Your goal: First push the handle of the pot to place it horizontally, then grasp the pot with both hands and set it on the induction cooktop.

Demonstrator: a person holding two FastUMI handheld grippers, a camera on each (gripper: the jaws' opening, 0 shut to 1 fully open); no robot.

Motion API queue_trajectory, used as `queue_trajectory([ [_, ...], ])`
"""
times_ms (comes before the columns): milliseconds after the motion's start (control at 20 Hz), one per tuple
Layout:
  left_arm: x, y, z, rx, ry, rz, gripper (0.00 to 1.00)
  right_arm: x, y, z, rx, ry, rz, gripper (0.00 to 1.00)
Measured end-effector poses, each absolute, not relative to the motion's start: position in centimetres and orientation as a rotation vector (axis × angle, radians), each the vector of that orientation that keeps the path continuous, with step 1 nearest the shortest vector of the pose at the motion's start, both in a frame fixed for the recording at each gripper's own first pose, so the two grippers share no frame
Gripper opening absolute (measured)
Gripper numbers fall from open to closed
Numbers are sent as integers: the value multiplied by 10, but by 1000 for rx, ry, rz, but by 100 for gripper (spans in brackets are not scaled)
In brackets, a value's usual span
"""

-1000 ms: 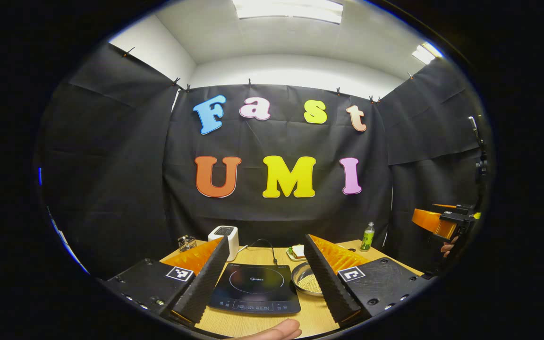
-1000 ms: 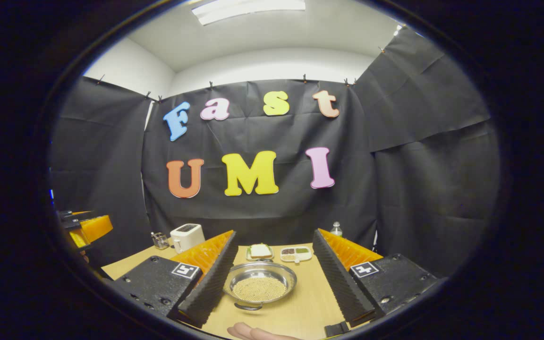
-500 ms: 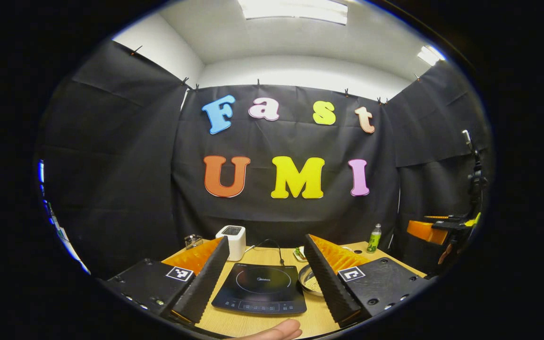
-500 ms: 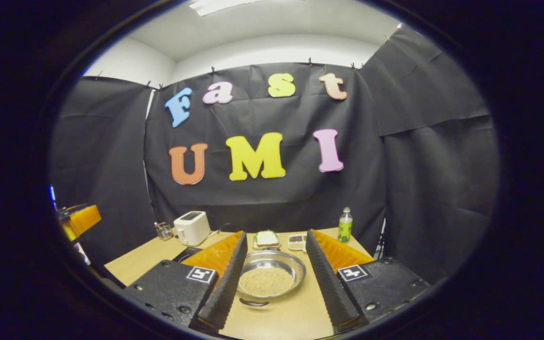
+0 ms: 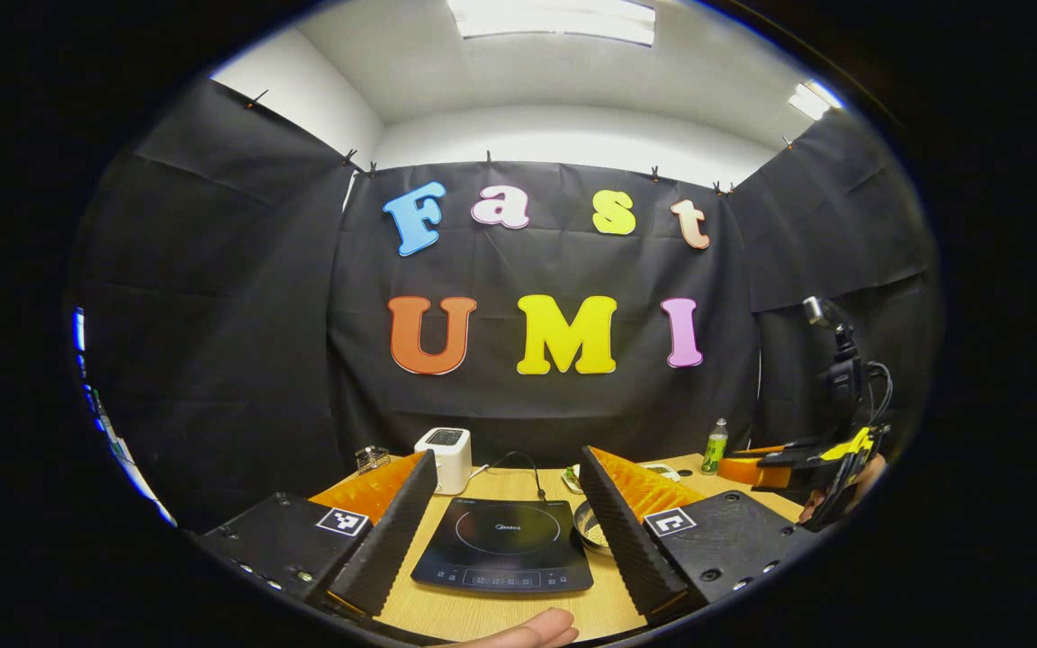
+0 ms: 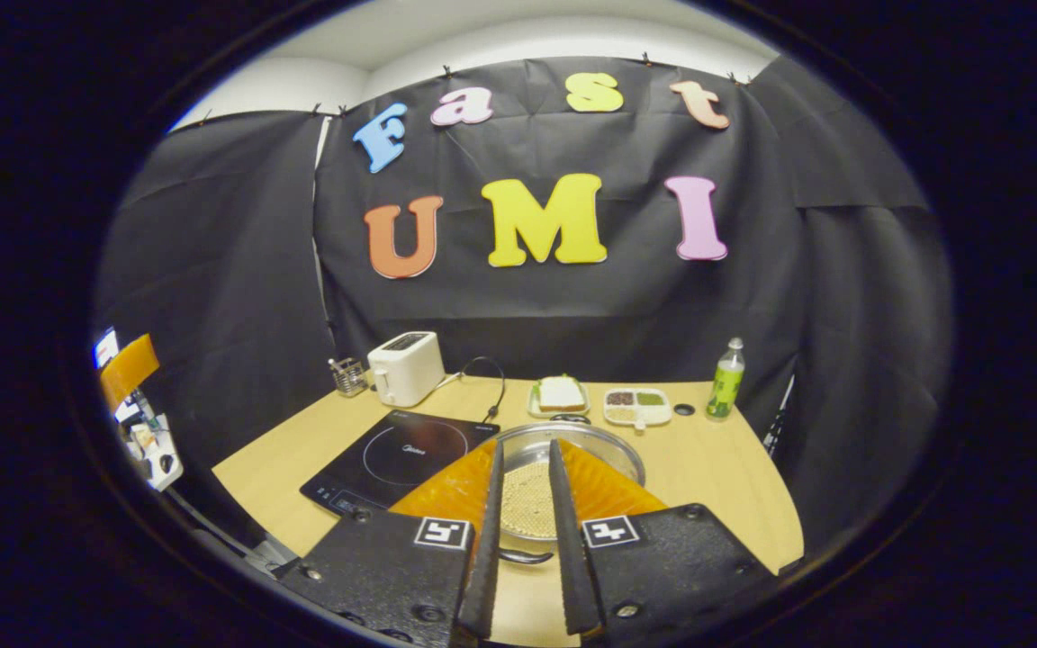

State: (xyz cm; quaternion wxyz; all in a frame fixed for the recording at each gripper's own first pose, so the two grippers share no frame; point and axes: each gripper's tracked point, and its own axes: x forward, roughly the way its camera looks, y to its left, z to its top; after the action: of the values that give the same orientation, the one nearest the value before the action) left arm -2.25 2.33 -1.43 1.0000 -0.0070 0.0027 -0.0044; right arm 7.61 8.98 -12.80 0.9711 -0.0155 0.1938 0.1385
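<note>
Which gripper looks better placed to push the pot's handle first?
Probably the right gripper: its narrowed fingers hang just above the pot, with the near handle right between them. The left gripper is open, facing the induction cooktop, with the pot off to its side.

Black cloth walls enclose a light wooden table under a white ceiling with bright panel lights

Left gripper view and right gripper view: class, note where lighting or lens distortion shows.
Left gripper view: bright ceiling light panel blows out; booth walls bow outward. Right gripper view: pot and induction cooktop evenly lit, sharp; table edge curves.
</note>
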Motion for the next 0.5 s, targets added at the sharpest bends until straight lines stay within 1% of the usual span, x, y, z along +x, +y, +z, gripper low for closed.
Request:
queue_trajectory([
  [100,-26,27,-14,-20,1,-5,95,82,95,-142,-37,416,277,24],
  [150,-28,29,-15,-20,0,-5,95,85,98,-150,-32,431,273,17],
  [200,-31,31,-15,-14,-1,-6,95,89,103,-161,-28,455,272,15],
  [350,-38,48,-12,-9,-16,24,95,98,115,-195,-22,543,276,4],
  [450,-40,58,-13,-5,-29,51,95,102,127,-221,2,630,286,4],
  [500,-42,64,-12,1,-35,68,95,103,135,-233,14,670,296,1],
])
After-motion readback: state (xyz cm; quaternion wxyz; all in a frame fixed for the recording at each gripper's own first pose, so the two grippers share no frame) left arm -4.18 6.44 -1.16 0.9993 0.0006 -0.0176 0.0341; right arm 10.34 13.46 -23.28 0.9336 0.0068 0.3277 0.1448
